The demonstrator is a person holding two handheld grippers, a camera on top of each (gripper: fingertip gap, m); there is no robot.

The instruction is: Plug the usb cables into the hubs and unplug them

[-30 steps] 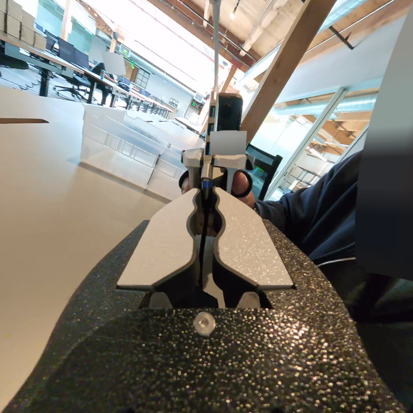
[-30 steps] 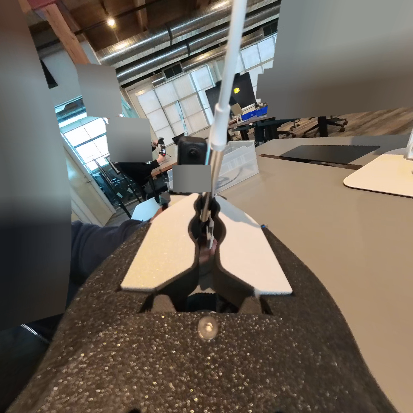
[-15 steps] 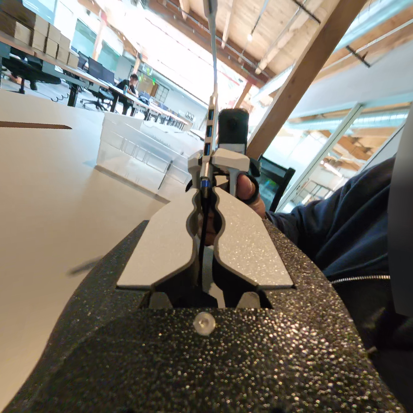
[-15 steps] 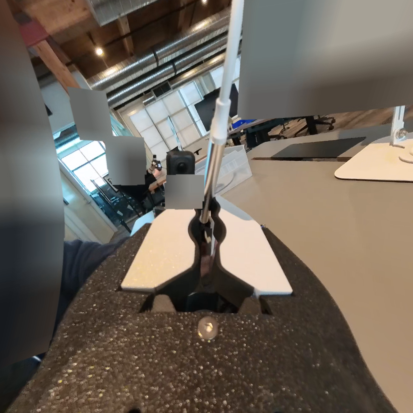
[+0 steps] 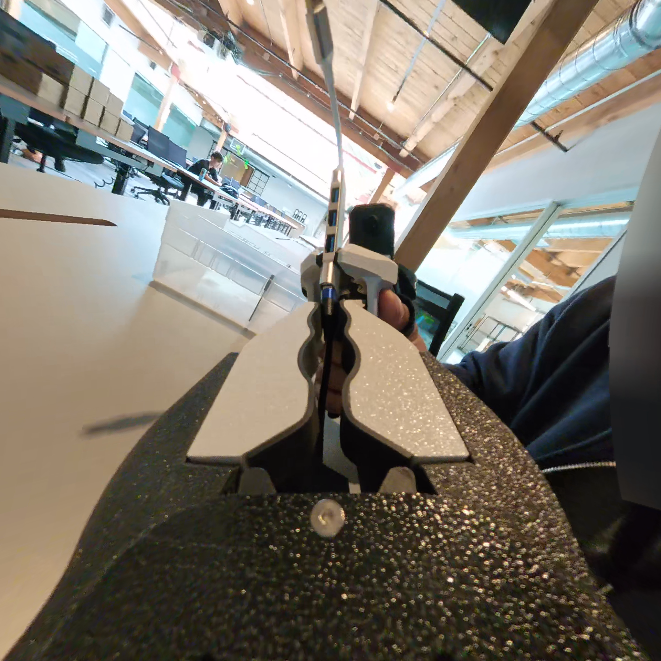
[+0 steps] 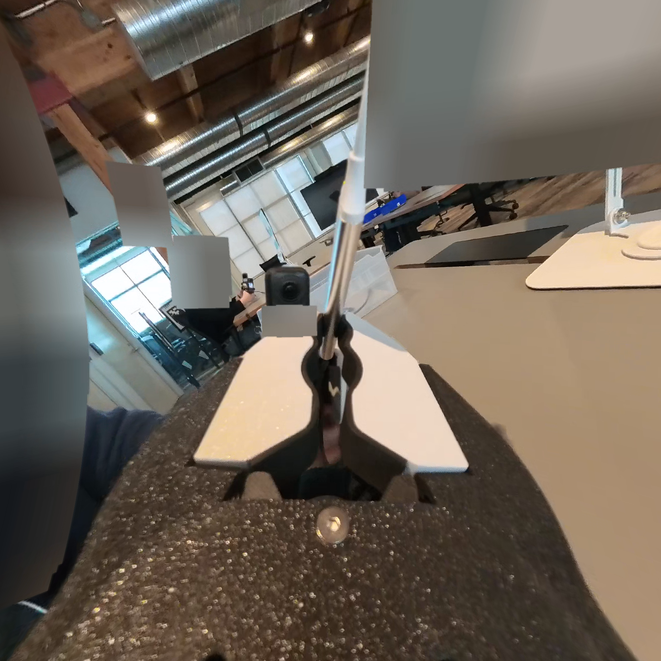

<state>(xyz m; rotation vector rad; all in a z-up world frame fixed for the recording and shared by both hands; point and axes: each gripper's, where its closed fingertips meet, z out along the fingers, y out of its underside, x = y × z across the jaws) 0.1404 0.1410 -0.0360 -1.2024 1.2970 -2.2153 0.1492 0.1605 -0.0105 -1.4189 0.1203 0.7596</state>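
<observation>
My left gripper [image 5: 327, 308] is shut on a thin black USB cable [image 5: 323, 375]. Its blue-ringed plug [image 5: 326, 297] meets the lower end of a silver hub [image 5: 334, 221] with blue ports; how deep it sits cannot be told. My right gripper [image 5: 343, 264] faces me there and holds that hub upright. A white cable [image 5: 336, 118] rises from the hub's top. In the right wrist view my right gripper [image 6: 331, 322] is shut on the hub [image 6: 339, 268], with the white cable [image 6: 359, 143] above. The left gripper's camera [image 6: 286, 286] shows just beyond.
A grey table [image 5: 71, 322] lies below both grippers. A clear plastic bin [image 5: 221, 257] stands behind the hub. A white stand base [image 6: 590, 264] and a black mat [image 6: 493, 246] sit at the far right. A person's dark blue sleeve [image 5: 554, 375] is close on the right. Only a small space, under 4 cm, lies between the two pairs of fingers.
Both views have tilted upward, so more of the hub and its white cable shows. Both grippers stay shut, with plug and hub held together end to end.
</observation>
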